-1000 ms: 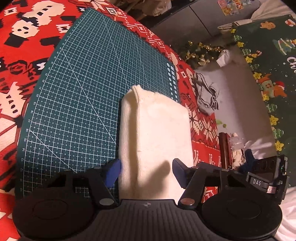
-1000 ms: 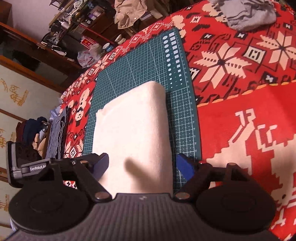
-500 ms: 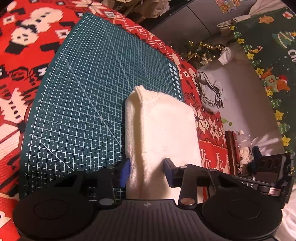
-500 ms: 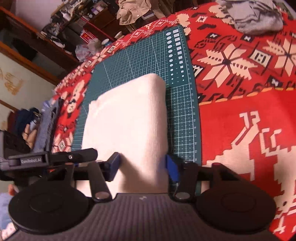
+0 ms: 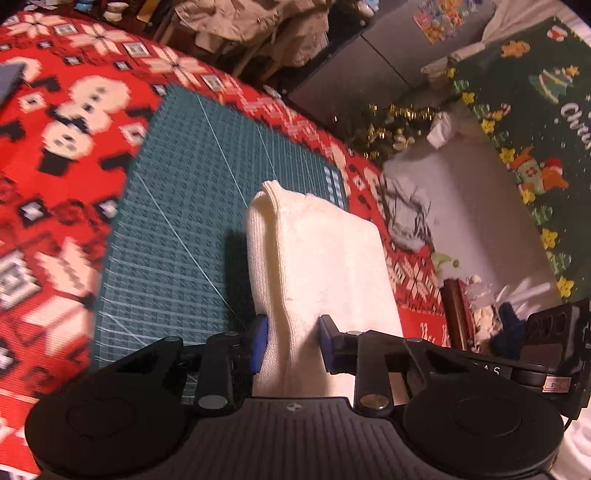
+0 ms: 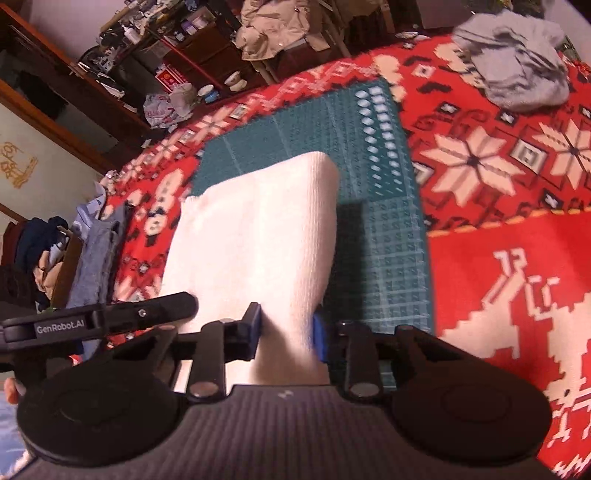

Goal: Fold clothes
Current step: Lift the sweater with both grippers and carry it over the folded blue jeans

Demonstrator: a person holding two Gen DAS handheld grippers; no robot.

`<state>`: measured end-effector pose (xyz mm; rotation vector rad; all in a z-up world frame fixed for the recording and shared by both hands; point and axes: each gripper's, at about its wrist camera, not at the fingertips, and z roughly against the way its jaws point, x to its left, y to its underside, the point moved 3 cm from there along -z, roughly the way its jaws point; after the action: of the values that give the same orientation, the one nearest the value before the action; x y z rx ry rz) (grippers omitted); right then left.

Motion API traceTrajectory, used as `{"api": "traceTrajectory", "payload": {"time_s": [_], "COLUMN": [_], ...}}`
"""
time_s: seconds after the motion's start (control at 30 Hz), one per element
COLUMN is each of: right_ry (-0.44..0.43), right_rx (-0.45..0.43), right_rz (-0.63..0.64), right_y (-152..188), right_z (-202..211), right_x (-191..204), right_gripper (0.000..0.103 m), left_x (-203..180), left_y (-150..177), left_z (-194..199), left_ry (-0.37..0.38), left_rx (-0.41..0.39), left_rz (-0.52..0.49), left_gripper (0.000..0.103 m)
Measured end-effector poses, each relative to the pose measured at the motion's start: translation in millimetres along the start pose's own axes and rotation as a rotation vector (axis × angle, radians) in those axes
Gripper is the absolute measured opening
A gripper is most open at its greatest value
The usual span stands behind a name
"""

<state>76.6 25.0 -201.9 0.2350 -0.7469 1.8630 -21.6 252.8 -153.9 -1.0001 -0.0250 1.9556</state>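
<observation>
Folded white garment (image 5: 317, 258) on green cutting mat (image 5: 177, 229), clamped by left hand-held gripper (image 5: 291, 341) and right hand-held gripper (image 6: 286, 330).

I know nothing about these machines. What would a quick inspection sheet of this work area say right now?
Surface: green cutting mat on a red patterned cloth.
Job's things: folded white garment, near end pinched and raised.
Clutter: crumpled grey garment; blue-grey folded cloth.
Grippers: left gripper and right gripper just closed onto the white garment's corners.
Cables: nothing seen.
Surroundings: crowded shelves, beige jacket, Christmas-print cloth.
</observation>
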Motion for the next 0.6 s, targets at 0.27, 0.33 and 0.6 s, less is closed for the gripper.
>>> {"api": "traceTrajectory", "payload": {"time_s": [0.27,0.33,0.6], "right_ry": [-0.056,-0.078,-0.171], "right_rx": [-0.016,-0.016,0.038], "right_rz": [0.063,0.073,0.108], "right_y": [-28.4,-34.5,-44.6], "right_z": [-23.3,-35.1,-106.6], "right_x": [108.2,141.5,270.8], "right_gripper": [0.031,0.031,0.031], "left_x": [51.3,68.3,149.7], "left_y": [-46.0,-60.1,-109.1], "left_z": [95.1,122.5,193.1], "left_ry": [-0.042,-0.082,-0.239], "left_rx": [-0.117,-0.153,-0.226], "left_rz": [0.003,-0.01,-0.038], "left_gripper": [0.028,0.028,0.028]}}
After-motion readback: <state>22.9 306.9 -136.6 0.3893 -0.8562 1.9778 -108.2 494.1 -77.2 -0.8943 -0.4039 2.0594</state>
